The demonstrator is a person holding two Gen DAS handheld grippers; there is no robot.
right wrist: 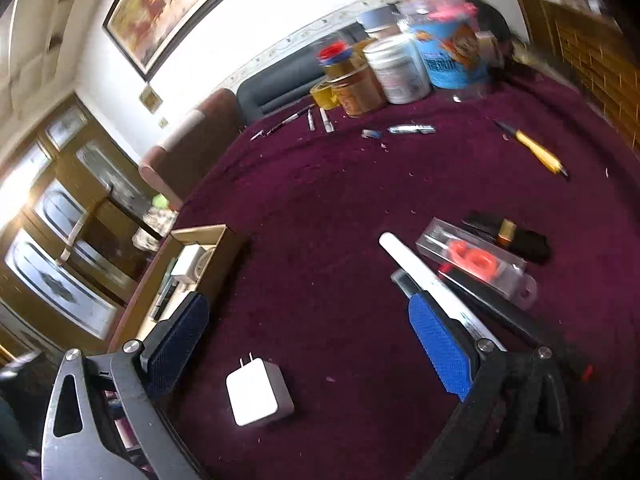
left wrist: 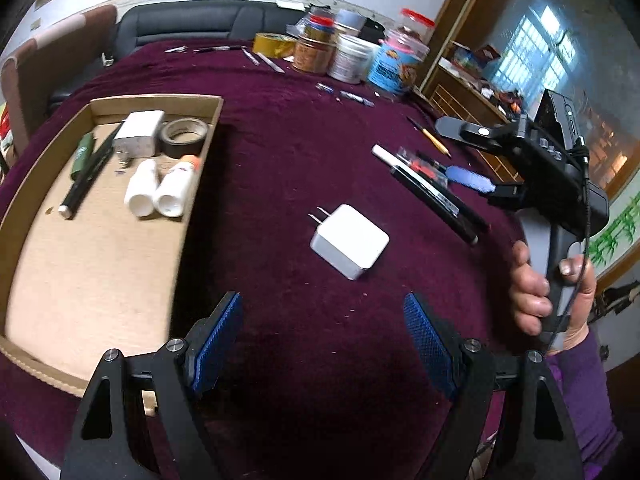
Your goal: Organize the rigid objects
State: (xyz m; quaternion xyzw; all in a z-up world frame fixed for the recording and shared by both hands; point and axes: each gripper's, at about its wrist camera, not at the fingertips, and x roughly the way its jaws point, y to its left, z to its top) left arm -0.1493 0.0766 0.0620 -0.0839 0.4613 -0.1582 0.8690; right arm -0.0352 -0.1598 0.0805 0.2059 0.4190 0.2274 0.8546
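Centre of the left wrist frame: white charger (left wrist: 349, 241) lies flat on the purple tablecloth (left wrist: 280, 140), prongs aimed upper left, nothing touching it. Left gripper (left wrist: 323, 344) hovers just below it in the frame, blue pads spread apart, nothing between them. Cardboard tray (left wrist: 100, 264) fills the left side; at its far end sit another white charger (left wrist: 138, 133), a tape roll (left wrist: 185, 136), two small white bottles (left wrist: 158, 188) and dark pens (left wrist: 86, 168).

Right gripper (right wrist: 308, 340) is also spread wide and empty; in its own view the charger shows at lower centre, between the fingers but not touched. Right hand (left wrist: 550, 292) grips its handle at the right edge of the left view. Pens and a clear case (right wrist: 474, 262) lie right of centre.

Likely step: pick up the loose charger, move it to the tray. To do it well: come down straddling the body across its flat sides, not the prongs; centre the pads before closing, since the casing looks smooth and could twist out. Lift clear of the tray wall, set it in the bare near part of the tray, away from the bottles, which would probably roll.
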